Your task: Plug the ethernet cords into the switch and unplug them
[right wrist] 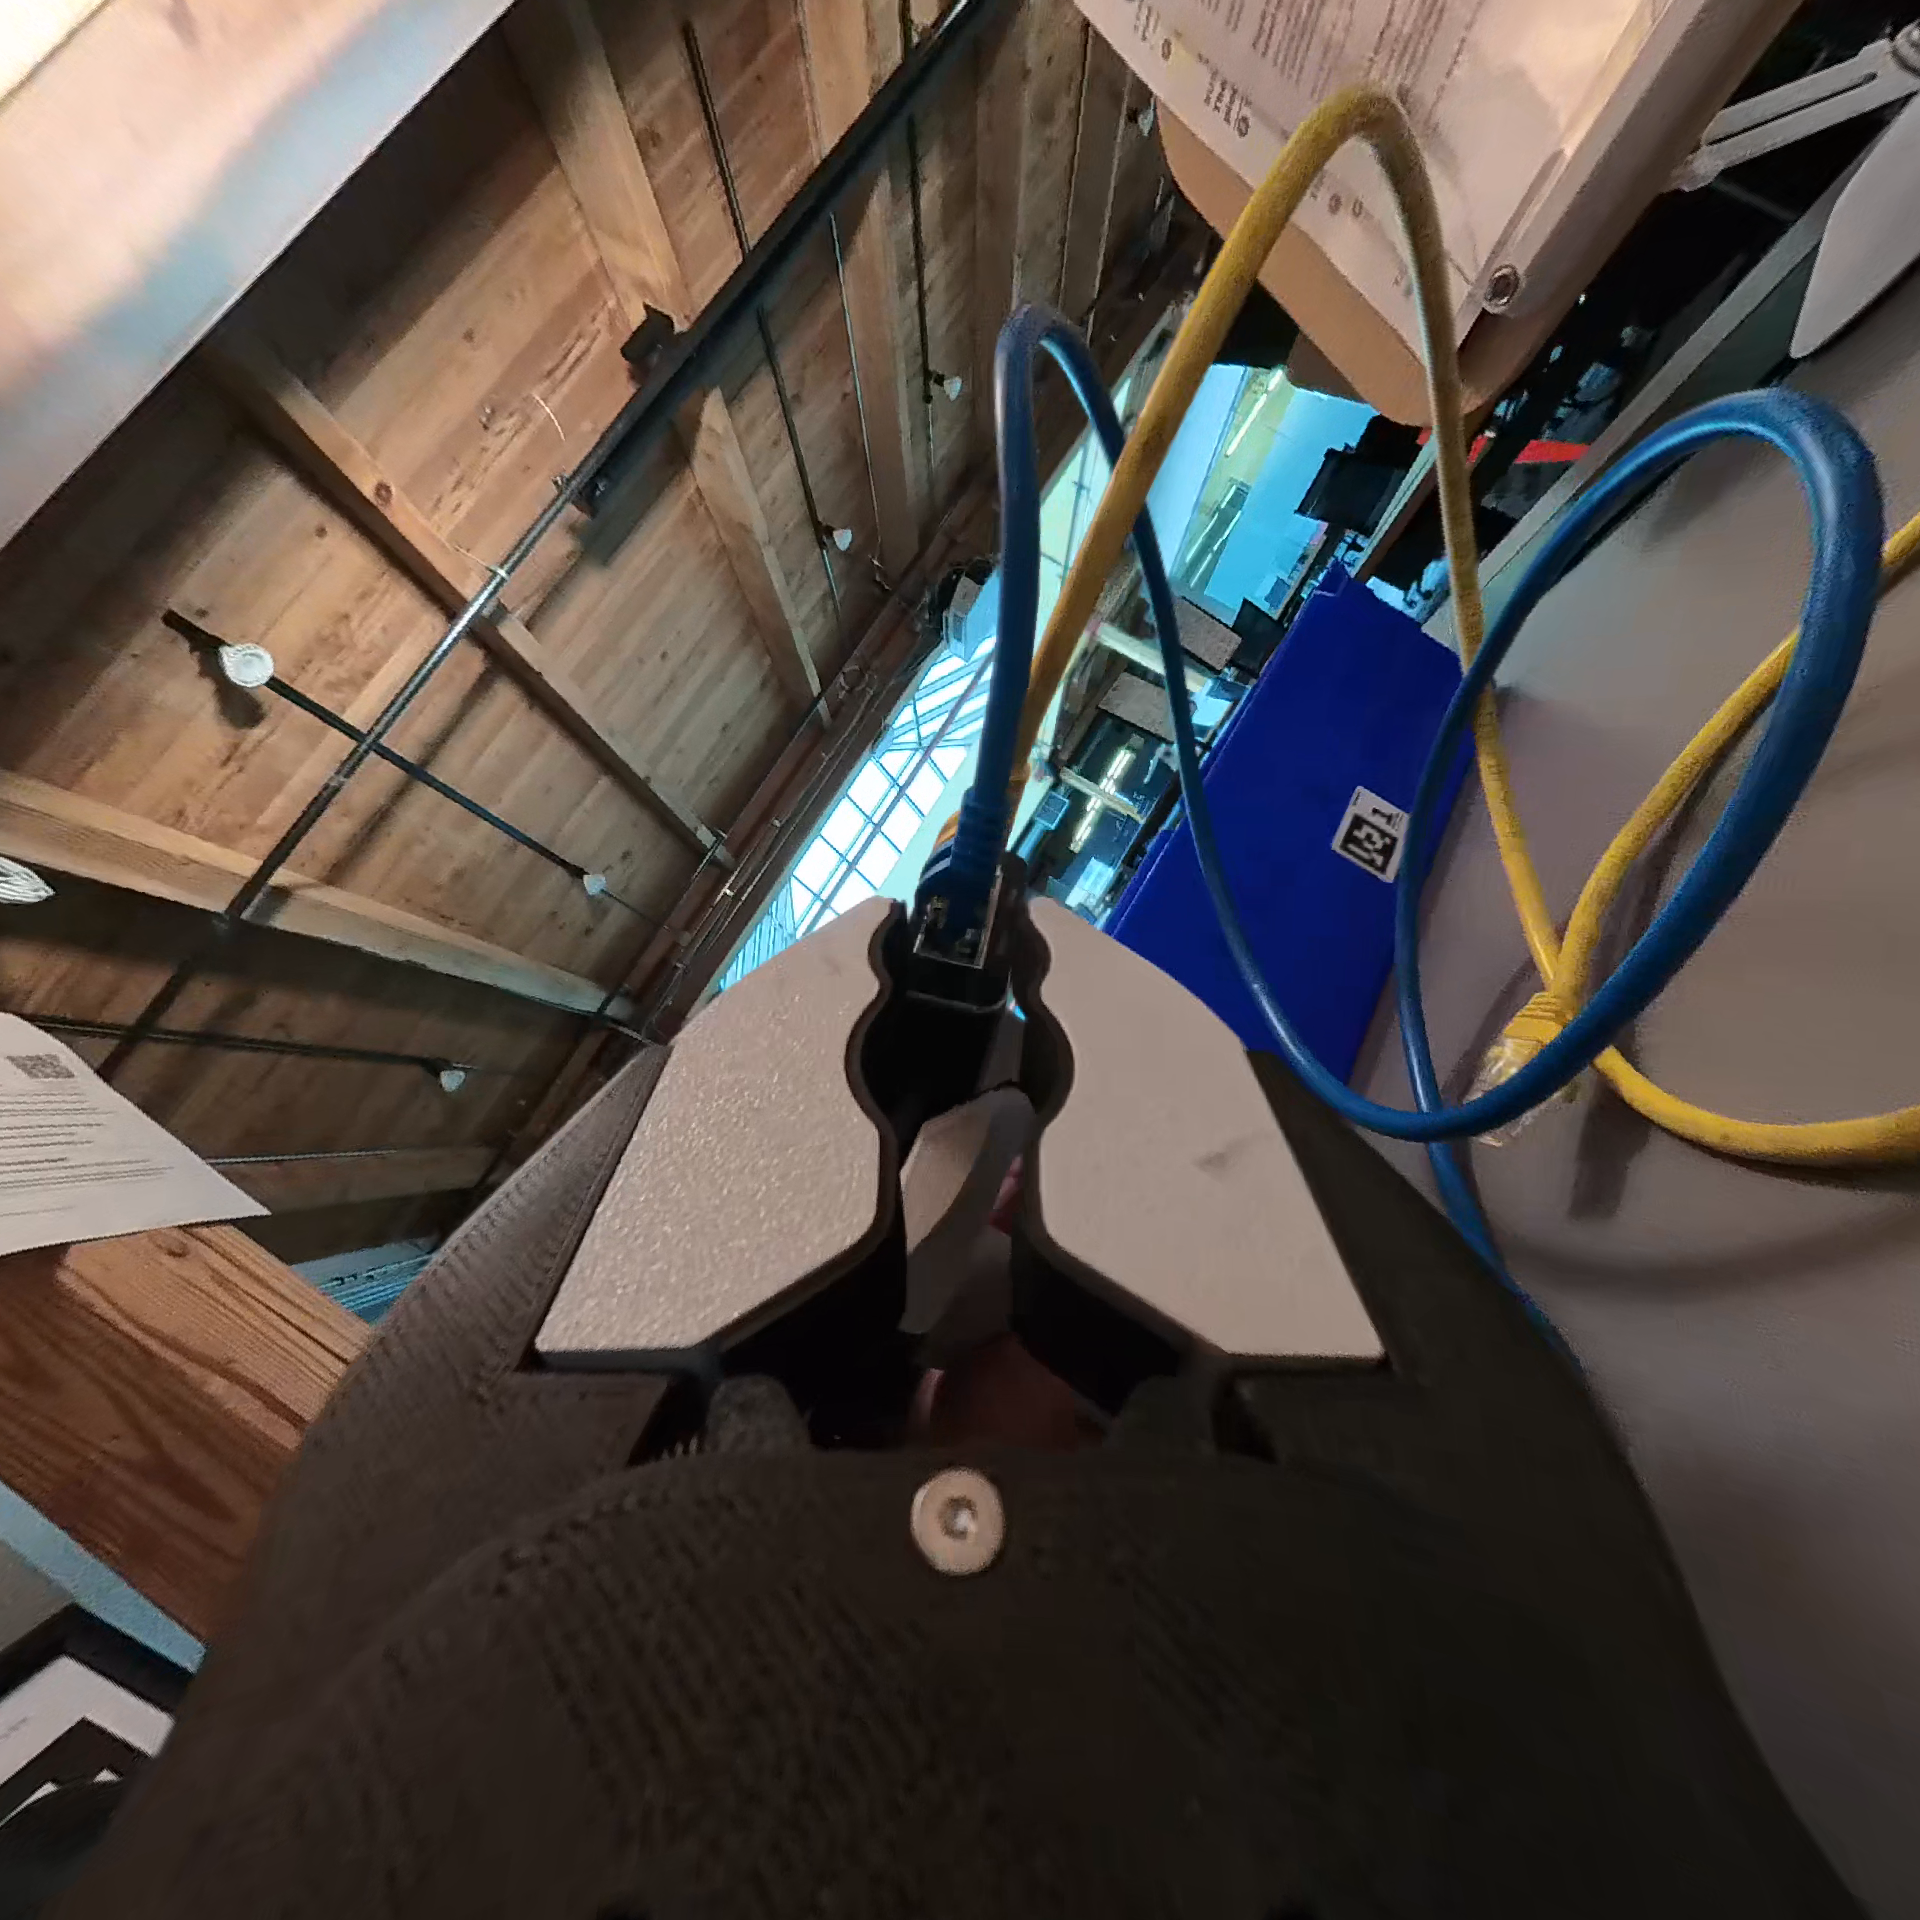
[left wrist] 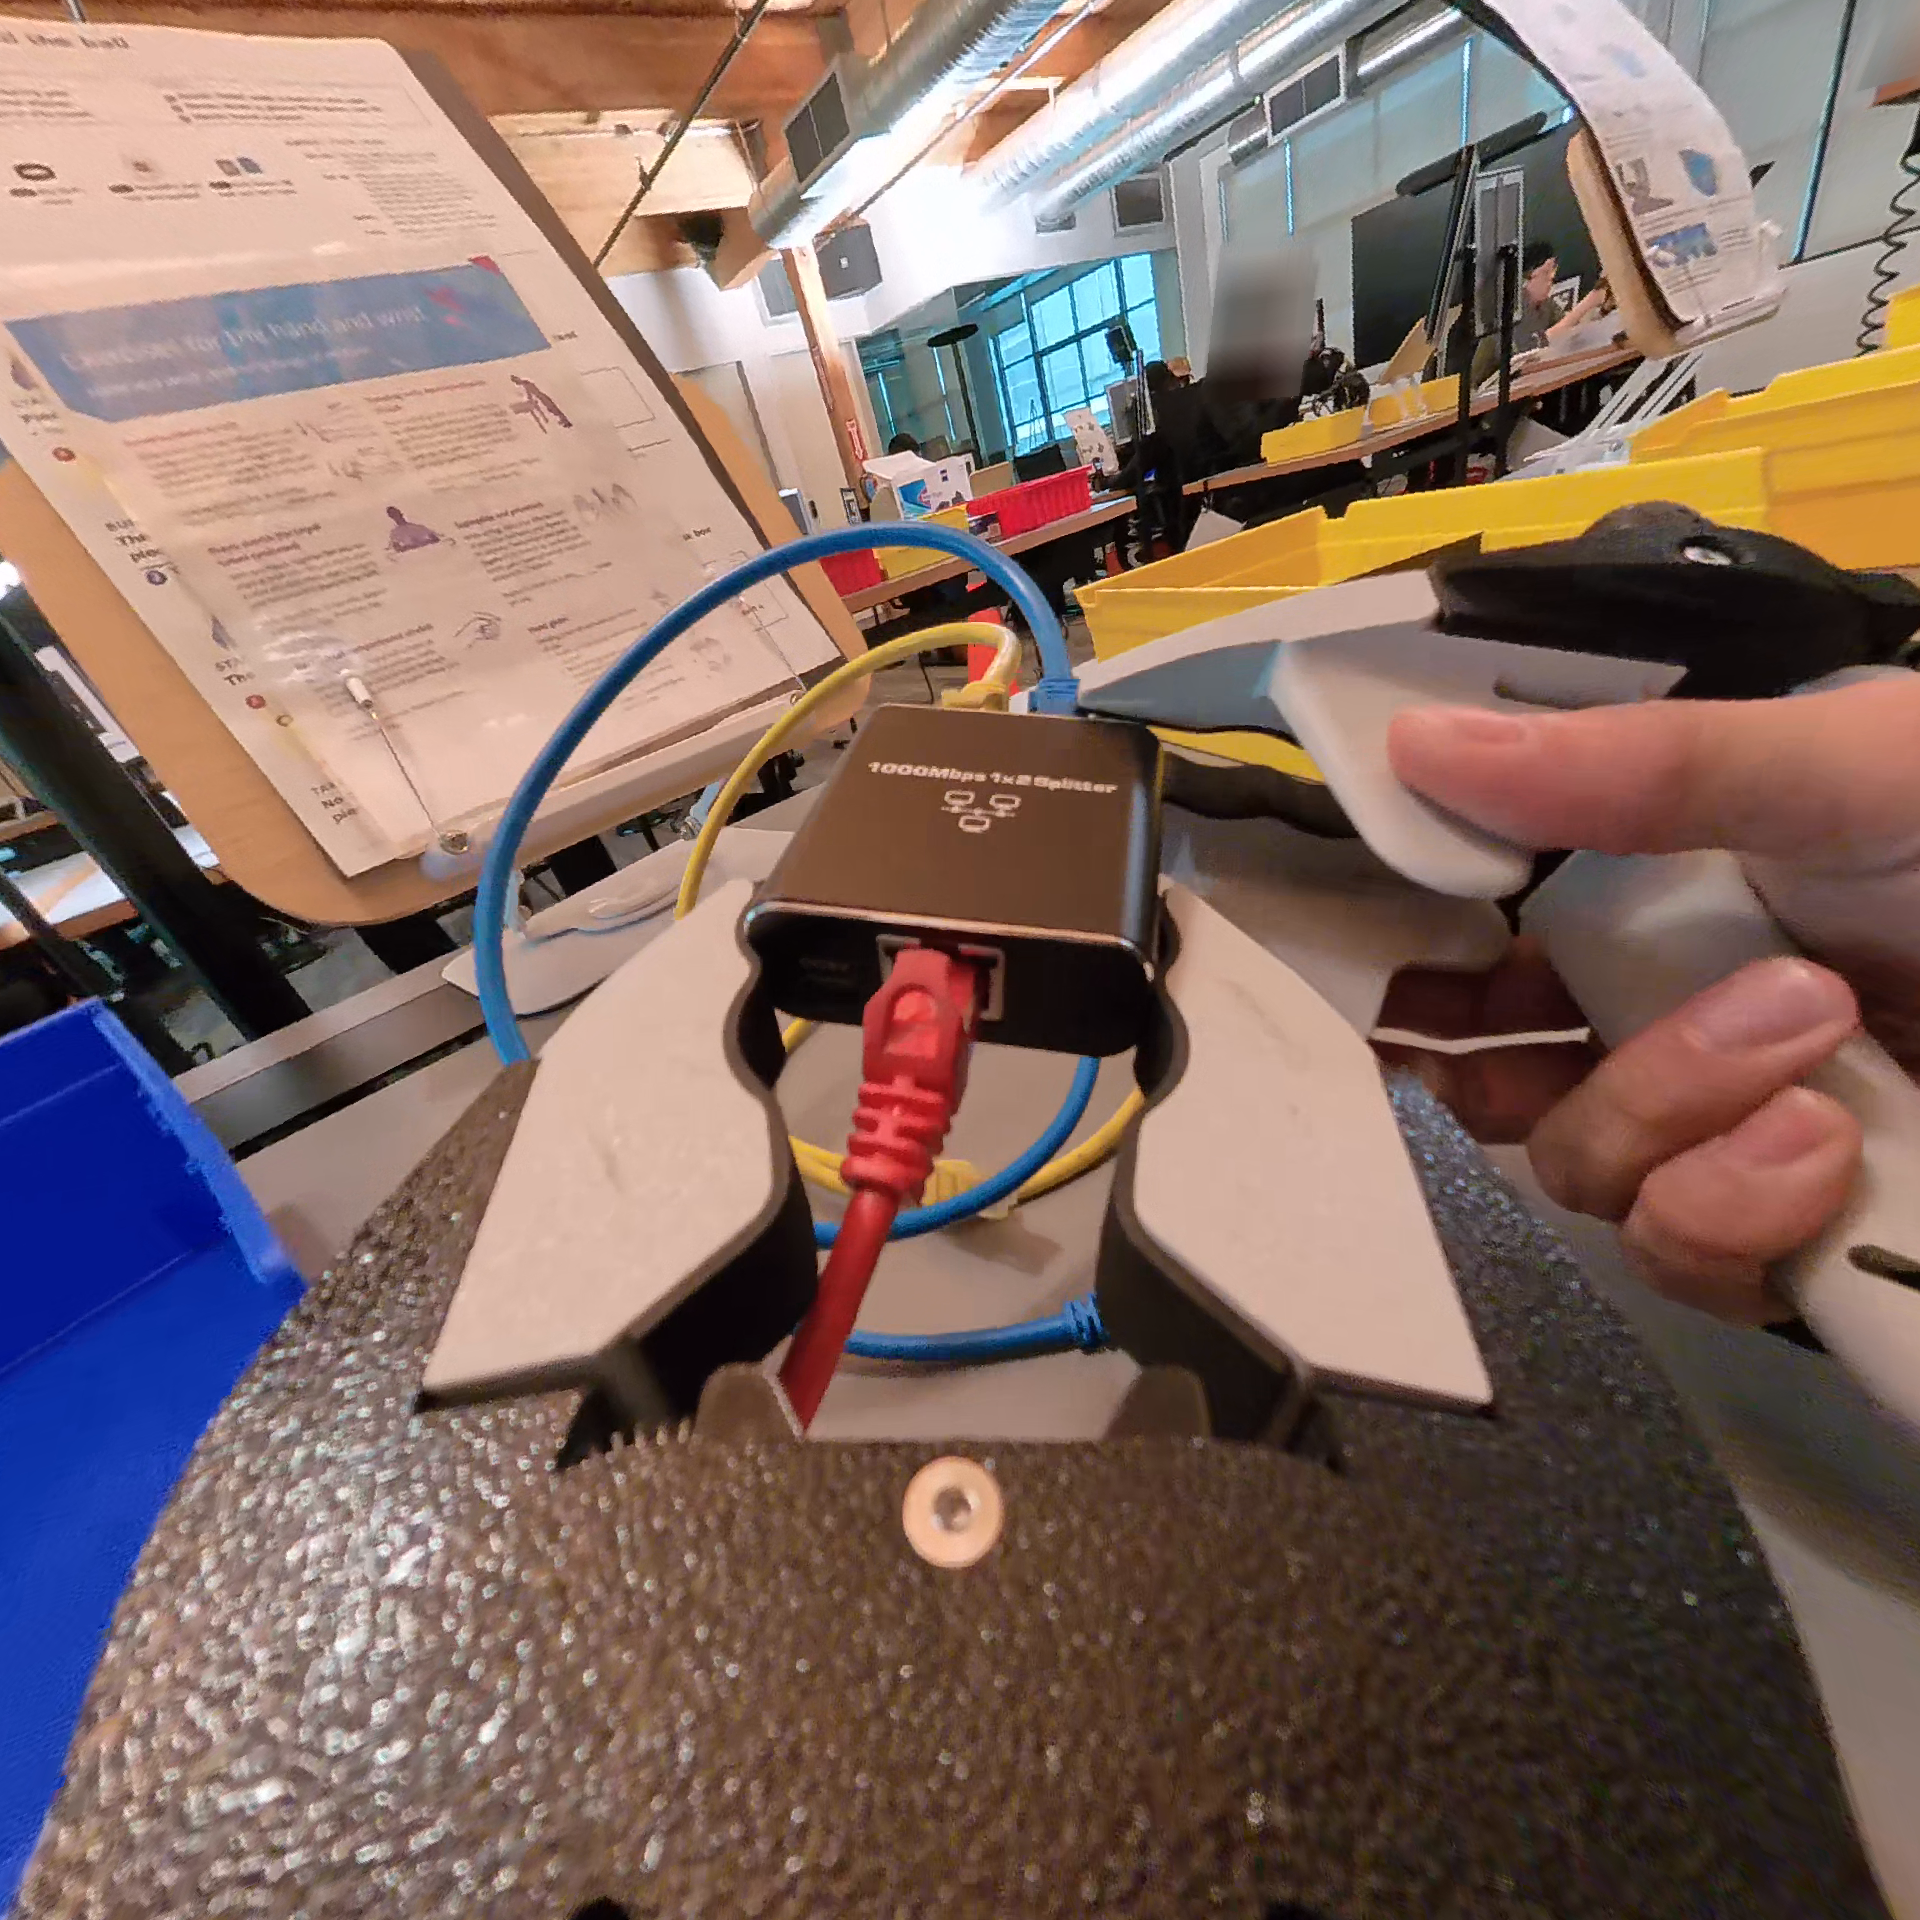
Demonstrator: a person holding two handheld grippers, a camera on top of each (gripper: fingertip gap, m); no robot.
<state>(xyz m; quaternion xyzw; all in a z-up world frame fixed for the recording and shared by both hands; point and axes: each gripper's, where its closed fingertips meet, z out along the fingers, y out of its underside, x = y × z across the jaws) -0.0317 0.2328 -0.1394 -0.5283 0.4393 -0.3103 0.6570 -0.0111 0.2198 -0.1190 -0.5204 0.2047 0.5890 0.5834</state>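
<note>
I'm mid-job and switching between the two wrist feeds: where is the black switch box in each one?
Left wrist view: the black switch box sits centre frame, gripped between the left gripper's fingers, red cord plugged into its near face.
Right wrist view: only its narrow end shows, centre frame, pinched at the right gripper's fingertips.
Shared landmark: the blue cord plugged into the box's far end.
</note>
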